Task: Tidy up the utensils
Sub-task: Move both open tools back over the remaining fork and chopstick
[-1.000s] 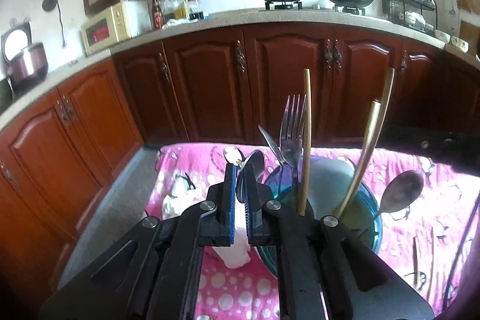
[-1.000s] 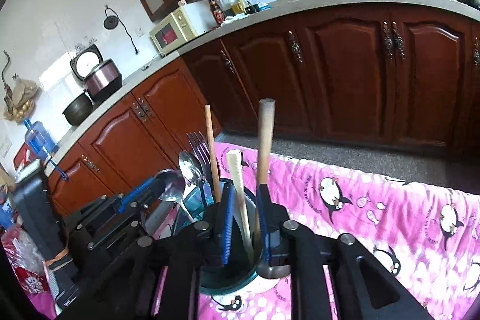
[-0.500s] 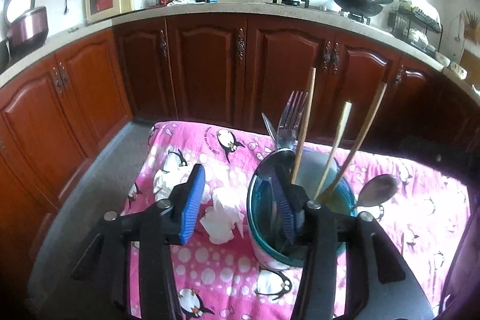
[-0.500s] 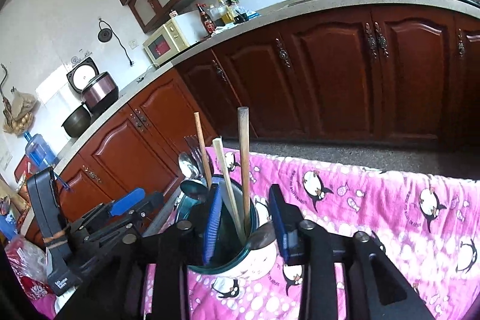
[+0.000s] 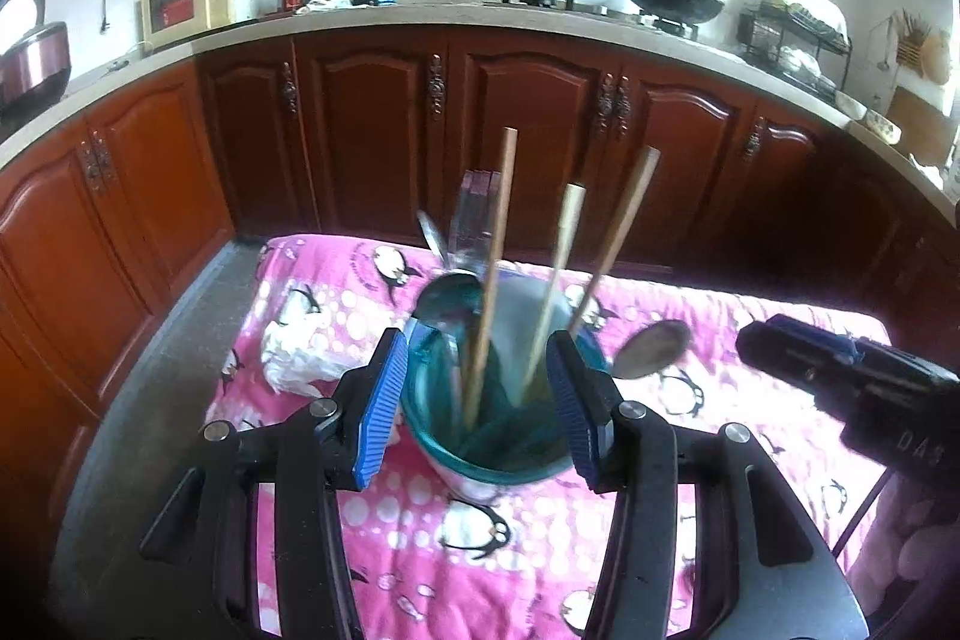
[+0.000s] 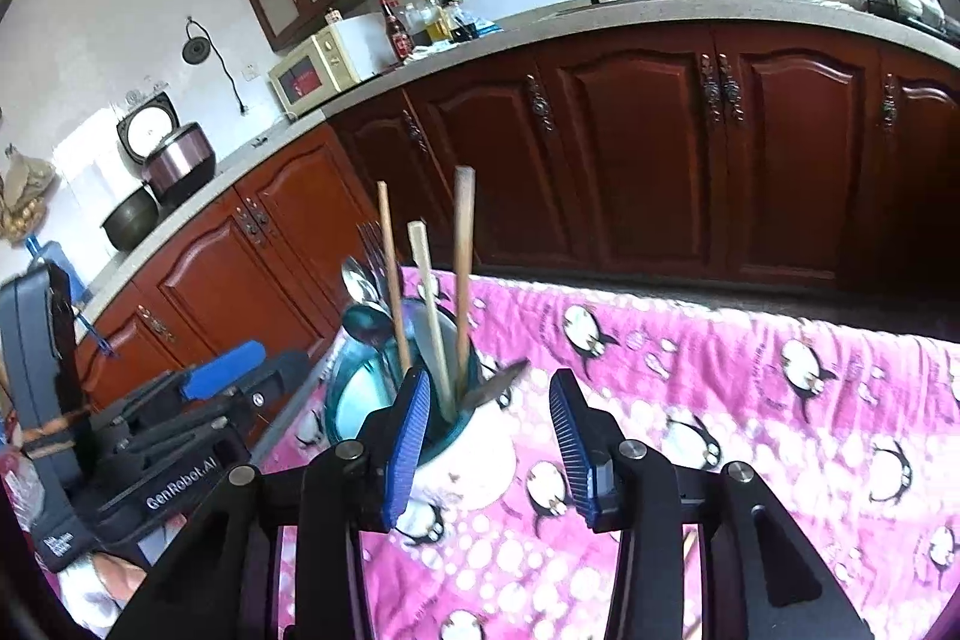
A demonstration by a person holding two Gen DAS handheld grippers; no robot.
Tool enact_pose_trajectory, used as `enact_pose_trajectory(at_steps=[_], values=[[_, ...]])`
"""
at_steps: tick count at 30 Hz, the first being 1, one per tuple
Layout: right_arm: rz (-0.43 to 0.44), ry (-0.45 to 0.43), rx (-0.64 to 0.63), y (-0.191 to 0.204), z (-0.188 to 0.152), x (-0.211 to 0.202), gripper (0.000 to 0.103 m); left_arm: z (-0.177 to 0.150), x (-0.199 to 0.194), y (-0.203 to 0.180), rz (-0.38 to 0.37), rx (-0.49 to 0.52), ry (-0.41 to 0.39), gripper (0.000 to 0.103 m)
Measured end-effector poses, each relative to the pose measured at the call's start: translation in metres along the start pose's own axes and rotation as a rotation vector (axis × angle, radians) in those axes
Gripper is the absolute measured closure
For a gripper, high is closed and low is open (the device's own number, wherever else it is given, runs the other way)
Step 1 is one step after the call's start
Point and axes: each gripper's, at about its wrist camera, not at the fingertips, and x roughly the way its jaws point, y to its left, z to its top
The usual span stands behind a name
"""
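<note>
While the teal utensil cup (image 5: pixel 480 451) stood upright on the pink penguin-print cloth (image 5: pixel 372 520), the left gripper (image 5: pixel 477 403) had just been spreading its jaws, and its blue pads (image 5: pixel 378 412) flanked the cup without pressing on it, so it gripped nothing. The right gripper (image 6: pixel 489 445) had likewise been parting its jaws; its left pad sat just in front of the cup (image 6: pixel 372 394), the gap between the pads bare of anything but cloth (image 6: pixel 720 400). Inside the cup stood three wooden handles (image 5: pixel 492 274), a fork (image 5: pixel 474 214) (blurred) and metal spoons (image 6: pixel 360 280). One spoon bowl (image 5: pixel 651 349) leaned out over the cup's right rim. A crumpled white tissue (image 5: pixel 300 352) lay on the cloth just left of the cup.
</note>
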Motion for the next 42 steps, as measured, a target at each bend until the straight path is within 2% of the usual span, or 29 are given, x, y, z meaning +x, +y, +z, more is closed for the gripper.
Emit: enact_pose_trajectory(at_steps=[4, 8, 14, 17, 22, 29, 33, 35, 38, 42], values=[[-0.033, 0.011, 0.019, -0.015, -0.012, -0.014, 0.062, -0.002, -0.003, -0.017, -0.026, 0.022, 0.01, 0.055], [-0.068, 0.024, 0.051, -0.035, -0.022, -0.026, 0.06, -0.006, -0.004, -0.035, -0.063, 0.045, 0.019, 0.05], [-0.127, 0.059, 0.111, -0.076, -0.049, -0.044, 0.06, -0.014, -0.001, -0.062, -0.131, 0.071, 0.062, 0.047], [-0.151, 0.099, 0.156, -0.101, -0.068, -0.045, 0.06, -0.02, 0.001, -0.072, -0.186, 0.076, 0.096, 0.042], [-0.14, 0.199, 0.256, -0.135, -0.096, -0.022, 0.06, -0.037, 0.015, -0.087, -0.254, 0.095, 0.177, 0.041], [-0.151, 0.303, 0.329, -0.16, -0.112, 0.035, 0.075, -0.062, 0.037, -0.106, -0.276, 0.169, 0.28, 0.041], [-0.161, 0.314, 0.312, -0.164, -0.108, 0.053, 0.084, -0.07, 0.055, -0.119, -0.299, 0.216, 0.335, 0.041], [-0.169, 0.317, 0.295, -0.167, -0.103, 0.06, 0.093, -0.072, 0.067, -0.126, -0.31, 0.217, 0.367, 0.041], [-0.15, 0.33, 0.266, -0.17, -0.098, 0.061, 0.094, -0.073, 0.085, -0.134, -0.336, 0.213, 0.413, 0.041], [-0.147, 0.331, 0.251, -0.183, -0.1, 0.043, 0.094, -0.077, 0.111, -0.154, -0.362, 0.229, 0.47, 0.041]])
